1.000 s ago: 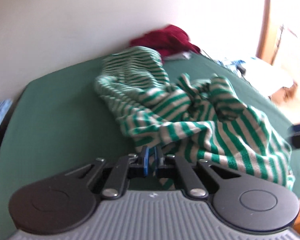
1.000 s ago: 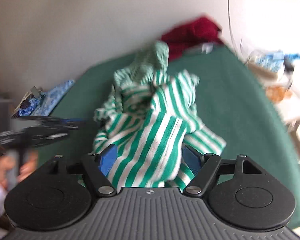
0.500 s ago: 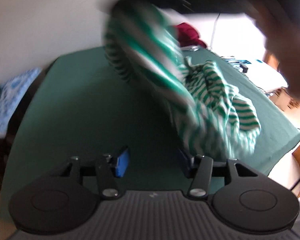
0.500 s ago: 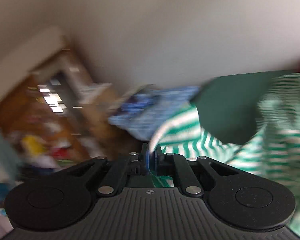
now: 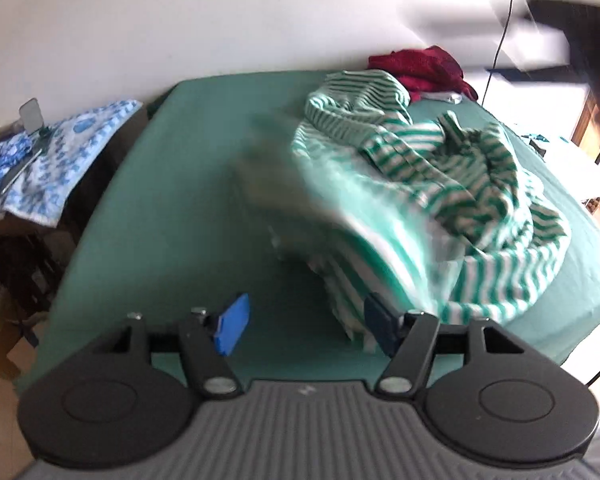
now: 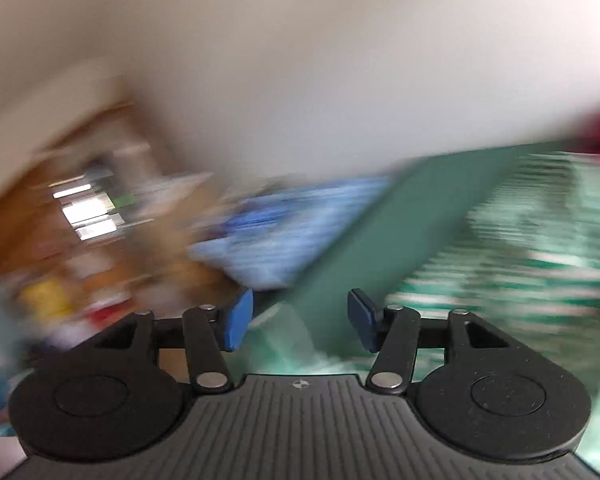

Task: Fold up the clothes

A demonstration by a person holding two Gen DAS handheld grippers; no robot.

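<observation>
A green-and-white striped garment (image 5: 440,200) lies crumpled on the green table (image 5: 172,220), its near part blurred by motion. My left gripper (image 5: 304,330) is open just left of the garment's near edge, with nothing between its blue pads (image 5: 233,330). In the right wrist view everything is smeared by fast motion. My right gripper (image 6: 302,320) is open there, above the table's left edge (image 6: 364,256), and the striped garment (image 6: 540,264) is a blur to its right. Nothing is held by either gripper.
A dark red garment (image 5: 424,68) sits at the table's far edge by the wall. A blue patterned cloth (image 5: 60,160) covers a low stand to the left of the table. A dark blurred shape (image 5: 572,28) crosses the upper right. Cluttered shelves (image 6: 80,220) blur at left.
My right gripper was shut on the striped garment half a second ago and has opened, letting it go. The garment has dropped toward the table. My left gripper stays open.
</observation>
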